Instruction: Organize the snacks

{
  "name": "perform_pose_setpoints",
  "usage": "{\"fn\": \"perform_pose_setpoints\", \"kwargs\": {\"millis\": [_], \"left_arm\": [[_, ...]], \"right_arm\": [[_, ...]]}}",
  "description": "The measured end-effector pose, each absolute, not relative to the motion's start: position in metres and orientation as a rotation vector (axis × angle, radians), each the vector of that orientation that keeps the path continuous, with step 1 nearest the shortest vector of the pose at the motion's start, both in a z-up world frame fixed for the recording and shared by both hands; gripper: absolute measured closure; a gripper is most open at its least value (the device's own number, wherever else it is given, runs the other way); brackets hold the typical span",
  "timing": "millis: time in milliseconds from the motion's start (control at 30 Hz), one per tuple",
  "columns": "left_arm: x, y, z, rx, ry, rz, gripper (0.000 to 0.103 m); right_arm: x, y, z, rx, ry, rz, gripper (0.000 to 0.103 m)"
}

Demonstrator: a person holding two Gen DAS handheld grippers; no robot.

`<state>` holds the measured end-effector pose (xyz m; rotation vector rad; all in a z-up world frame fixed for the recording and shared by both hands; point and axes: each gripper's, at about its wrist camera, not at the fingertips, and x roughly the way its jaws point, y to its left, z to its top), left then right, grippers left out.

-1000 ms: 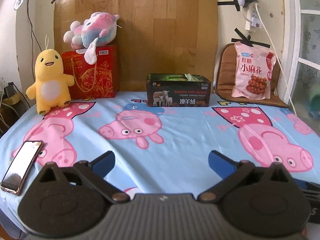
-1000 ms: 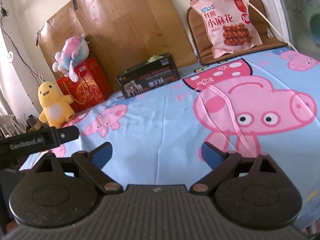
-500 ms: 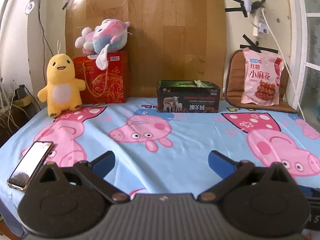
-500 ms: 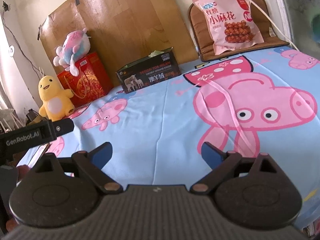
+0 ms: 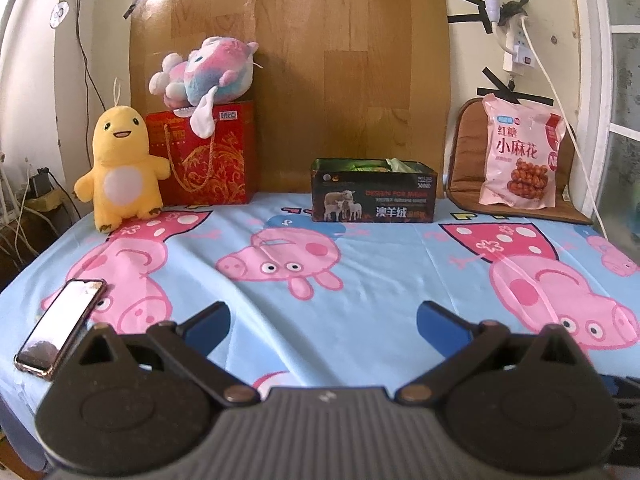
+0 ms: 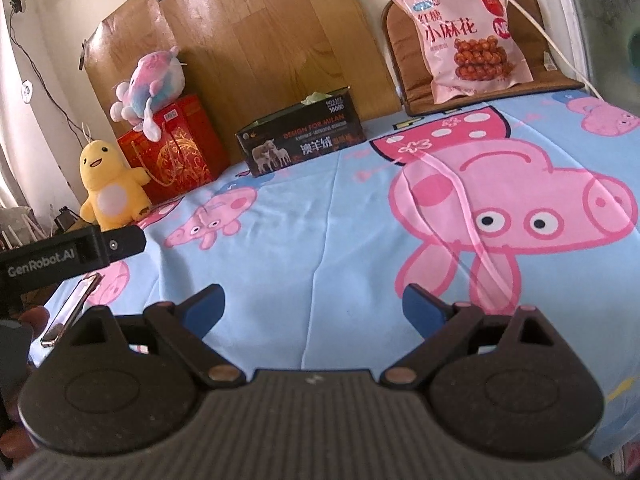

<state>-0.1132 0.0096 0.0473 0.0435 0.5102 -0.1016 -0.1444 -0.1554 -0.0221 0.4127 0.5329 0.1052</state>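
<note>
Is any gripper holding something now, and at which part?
Nothing is held. The left gripper and the right gripper are both open, with only the bedsheet between their fingers.

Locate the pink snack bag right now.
In both views the pink snack bag leans on the brown cushion at far right, right of the dark box.

Right gripper (image 6: 312, 306) gapes over the sheet (image 6: 320, 240) — snack bag (image 6: 468, 36) probably leaning on cushion (image 6: 408, 60).

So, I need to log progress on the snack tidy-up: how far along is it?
Some packets already sit in the dark box. Nothing is in hand: the left gripper and right gripper are both open and hold nothing. The pink snack bag is left, leaning on the brown cushion.
</note>
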Motion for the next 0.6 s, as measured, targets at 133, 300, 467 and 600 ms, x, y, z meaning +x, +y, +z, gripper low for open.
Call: {"fn": "perform_pose_setpoints", "kwargs": {"millis": [133, 300, 467, 600], "left_arm": [[-0.1136, 0.0074, 0.0452, 0.046, 0.530, -0.122, 0.000], [-0.1179, 0.0059, 0.0465, 0.042, 0.522, -0.142, 0.000], [-0.1180, 0.0069, 0.0461, 0.024, 0.534, -0.157, 0.000], [-0.1174, 0.0069, 0.0449, 0.016, 0.546, -0.159, 0.000]], "right_arm": [[-0.1431, -0.1551, -0.0231, 0.409, 0.545, 0.112, 0.006], [-0.1430, -0.1560, -0.0224, 0.413, 0.545, 0.104, 0.006], [-0.1431, -0.1574, -0.0230, 0.423, 0.545, 0.101, 0.006], [-0.1446, -0.1592, -0.0223, 0.421, 0.533, 0.090, 0.006]]}}
